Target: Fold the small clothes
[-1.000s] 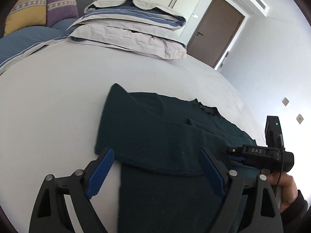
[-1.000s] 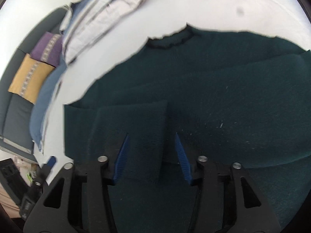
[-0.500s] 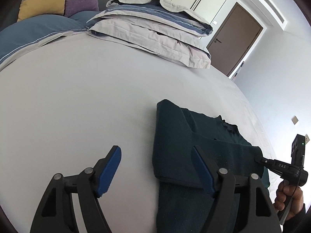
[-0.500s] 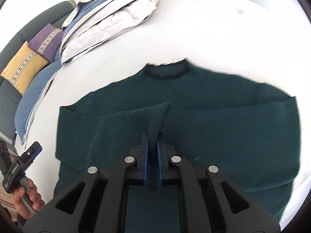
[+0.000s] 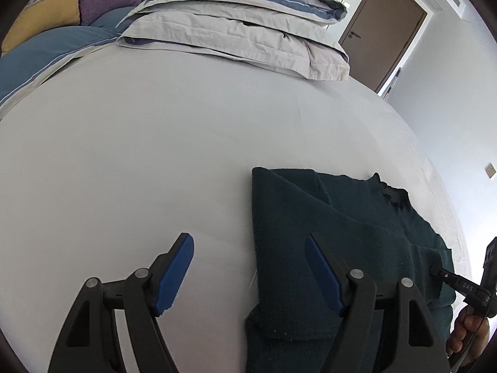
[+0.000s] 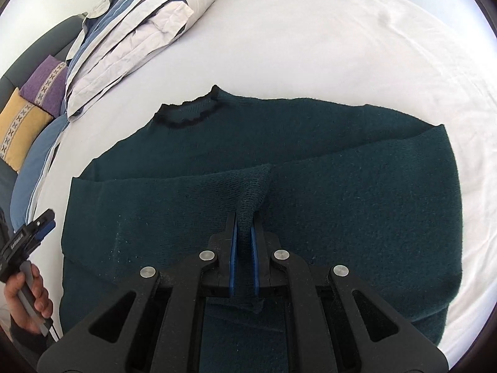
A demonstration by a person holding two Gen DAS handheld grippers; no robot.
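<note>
The right tool is closed narrow on a pinch of dark green knit, the fabric drawn up into a small ridge between its blue pads. That pinch belongs to a sleeve already laid across the body of the sweater, which lies spread on the white bed with its black-trimmed collar pointing toward the stacked pillows. The left tool stands wide and holds nothing; it hovers over the bare sheet just beside the sweater's folded left edge, its right finger over the cloth. The step in hand looks like the sleeve fold: one sleeve is across, and the right tool is placing or adjusting its cuff end. Next, that tool would probably need to lay the pinched cloth flat and let go without dragging the layer beneath, while the left tool is well placed to come down on the side edge for the following fold.
</note>
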